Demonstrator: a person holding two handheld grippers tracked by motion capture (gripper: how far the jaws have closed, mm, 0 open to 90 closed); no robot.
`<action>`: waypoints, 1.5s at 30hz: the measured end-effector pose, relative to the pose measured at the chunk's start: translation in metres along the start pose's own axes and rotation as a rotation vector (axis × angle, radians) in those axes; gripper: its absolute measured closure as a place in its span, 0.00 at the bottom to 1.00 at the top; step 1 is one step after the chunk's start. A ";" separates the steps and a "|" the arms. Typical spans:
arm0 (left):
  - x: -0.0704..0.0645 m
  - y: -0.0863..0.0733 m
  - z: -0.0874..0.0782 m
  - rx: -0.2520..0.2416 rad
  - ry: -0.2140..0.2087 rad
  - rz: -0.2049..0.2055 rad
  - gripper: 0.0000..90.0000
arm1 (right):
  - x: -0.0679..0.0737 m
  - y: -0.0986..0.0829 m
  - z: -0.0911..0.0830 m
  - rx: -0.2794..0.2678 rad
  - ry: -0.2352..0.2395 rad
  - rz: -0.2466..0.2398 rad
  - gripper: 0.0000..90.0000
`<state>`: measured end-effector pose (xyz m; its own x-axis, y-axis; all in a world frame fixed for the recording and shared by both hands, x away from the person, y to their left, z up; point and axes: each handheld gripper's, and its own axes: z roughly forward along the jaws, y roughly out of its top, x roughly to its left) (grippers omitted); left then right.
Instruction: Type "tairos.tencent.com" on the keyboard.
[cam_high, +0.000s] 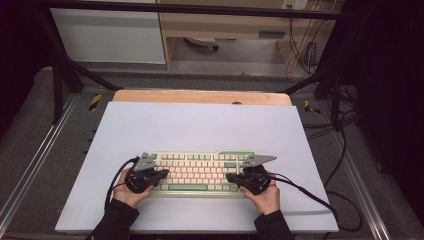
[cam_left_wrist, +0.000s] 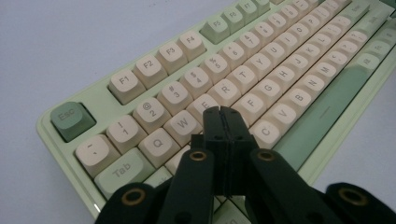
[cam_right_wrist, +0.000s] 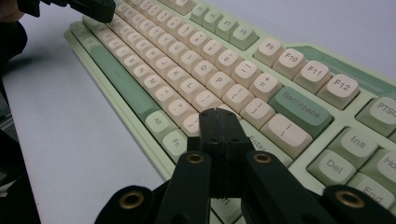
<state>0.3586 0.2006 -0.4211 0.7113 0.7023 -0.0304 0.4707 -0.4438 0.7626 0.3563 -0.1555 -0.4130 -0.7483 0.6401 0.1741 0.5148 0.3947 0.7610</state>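
At the lower centre, both grippers, left (cam_high: 161, 173) and right (cam_high: 231, 177), hover over the keyboard (cam_high: 200, 170) with jaws closed and empty, probably to press keys.

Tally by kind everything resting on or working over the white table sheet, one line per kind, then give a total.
Keyboard, pale green with cream keys: 1
Hand-held grippers, black, jaws closed over the keys: 2, the left gripper and the right gripper
Hands holding them: 2, the left hand and the right hand
White sheet: 1
Total: 6
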 end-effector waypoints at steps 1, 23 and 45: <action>0.000 0.000 -0.001 -0.001 0.000 0.000 1.00 | 0.000 0.000 0.000 0.000 0.000 -0.001 1.00; 0.004 -0.004 -0.009 -0.017 -0.005 -0.010 1.00 | 0.011 0.010 0.015 0.010 0.028 -0.026 1.00; 0.006 -0.005 -0.009 -0.018 -0.007 -0.013 1.00 | 0.020 0.018 0.043 0.056 0.045 -0.052 1.00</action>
<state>0.3558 0.2119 -0.4187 0.7089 0.7039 -0.0454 0.4705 -0.4240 0.7738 0.3686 -0.1075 -0.4232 -0.7922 0.5879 0.1639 0.4962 0.4641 0.7337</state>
